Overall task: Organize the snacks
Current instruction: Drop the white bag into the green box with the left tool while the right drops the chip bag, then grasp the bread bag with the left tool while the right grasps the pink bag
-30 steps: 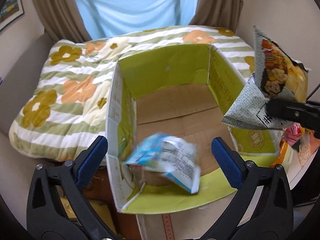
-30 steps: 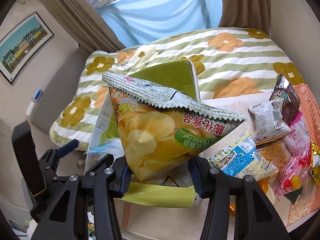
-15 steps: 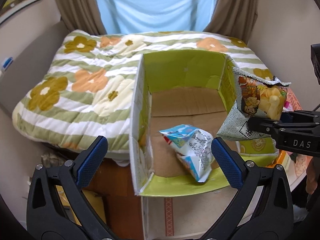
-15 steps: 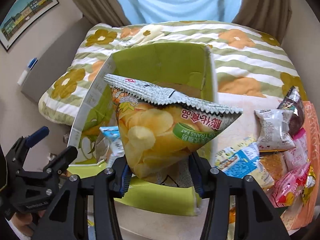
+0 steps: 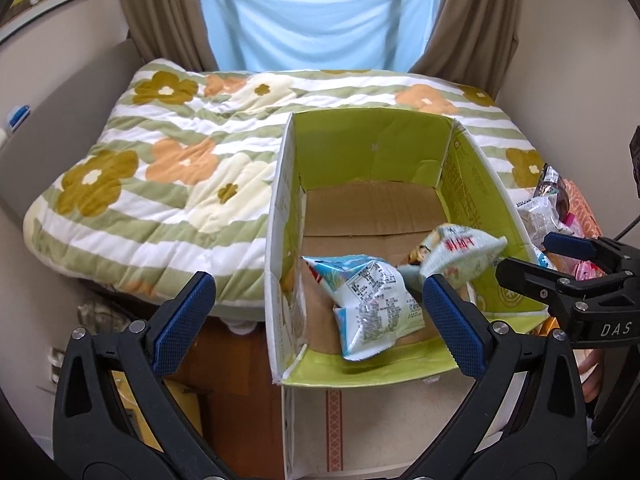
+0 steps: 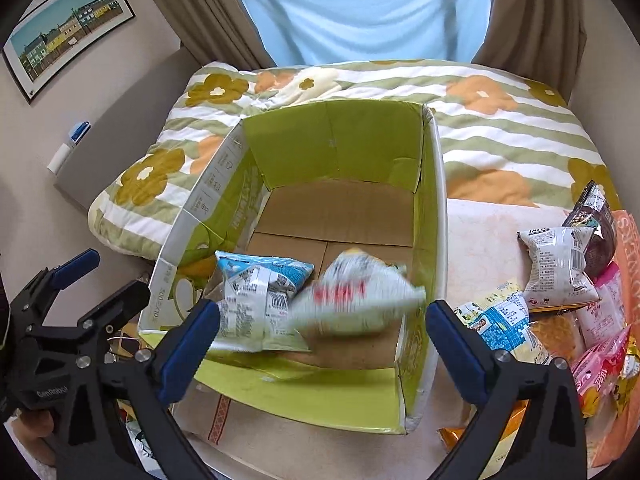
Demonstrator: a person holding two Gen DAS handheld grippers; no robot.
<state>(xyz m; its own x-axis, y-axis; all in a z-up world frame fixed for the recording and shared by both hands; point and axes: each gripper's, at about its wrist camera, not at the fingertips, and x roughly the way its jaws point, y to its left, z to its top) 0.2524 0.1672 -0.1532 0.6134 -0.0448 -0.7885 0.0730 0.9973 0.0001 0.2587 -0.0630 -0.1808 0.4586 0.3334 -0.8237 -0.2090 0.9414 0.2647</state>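
Both claws stand wide open and empty. The right gripper (image 6: 322, 334) held a crinkle-edged bag of potato chips a second ago, gripped above the box; now its blue pads (image 6: 188, 342) are spread apart with nothing between them, and that chip bag (image 6: 352, 296) shows as a motion-blurred shape inside the green-lined cardboard box (image 6: 334, 136), at about 5 o'clock on the box floor. It looks to be dropping or just landing. The left gripper (image 5: 316, 316) is equally splayed and holds nothing; it hangs over the near edge of the box.

Beside the chip bag, at about 7 o'clock on the floor, lies the blue-and-white foil snack packet (image 5: 370, 298), which has settled where it fell a moment earlier. In the left wrist view the two bags appear to touch.

So two snacks are in the box and both hands are free. A heap of loose packets (image 6: 560, 264) waits on the pale tabletop (image 6: 476, 220) at 3 o'clock of the box, so the job seems only just begun; the right gripper is nearest to fetch the next one.

A floral striped quilt (image 5: 168, 168) lies at 10 o'clock beyond the box.
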